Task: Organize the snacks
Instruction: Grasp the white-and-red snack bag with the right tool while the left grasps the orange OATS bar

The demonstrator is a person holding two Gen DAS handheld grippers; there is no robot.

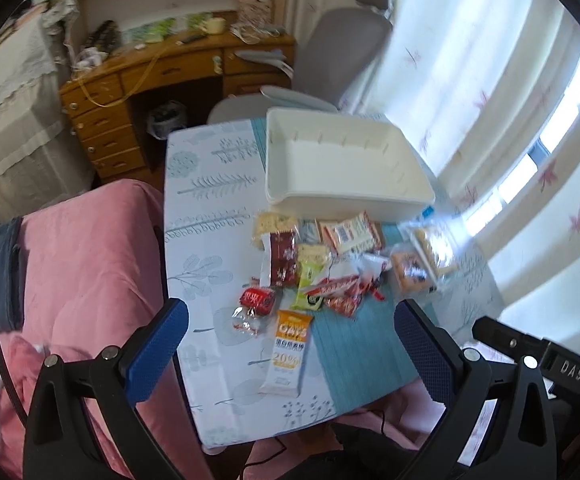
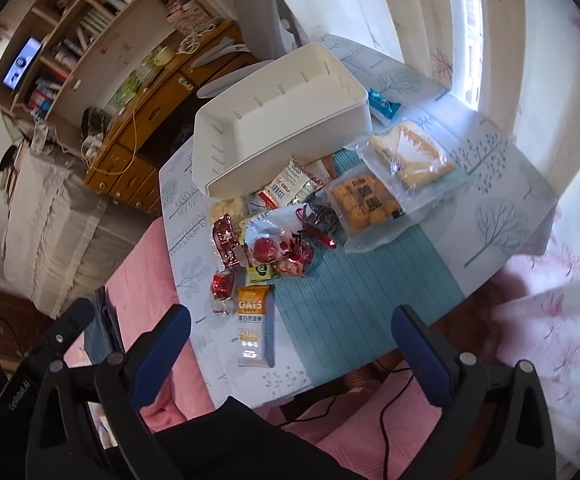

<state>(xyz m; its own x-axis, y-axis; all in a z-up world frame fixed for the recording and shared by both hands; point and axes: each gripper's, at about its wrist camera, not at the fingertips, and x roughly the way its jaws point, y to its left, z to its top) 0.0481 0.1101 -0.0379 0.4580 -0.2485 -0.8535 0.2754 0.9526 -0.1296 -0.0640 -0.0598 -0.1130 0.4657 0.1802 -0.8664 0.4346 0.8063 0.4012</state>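
Looks like I'm in someone's bedroom: pink bedding (image 1: 90, 260) near me, a wooden desk (image 1: 162, 68) with bookshelves (image 2: 86, 20) far left, leaf-print curtains (image 1: 470, 80) on the right.

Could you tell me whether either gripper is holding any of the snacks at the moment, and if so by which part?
Nothing is held. The left gripper and right gripper both have their jaws wide open above the table edge, short of the snack pile.
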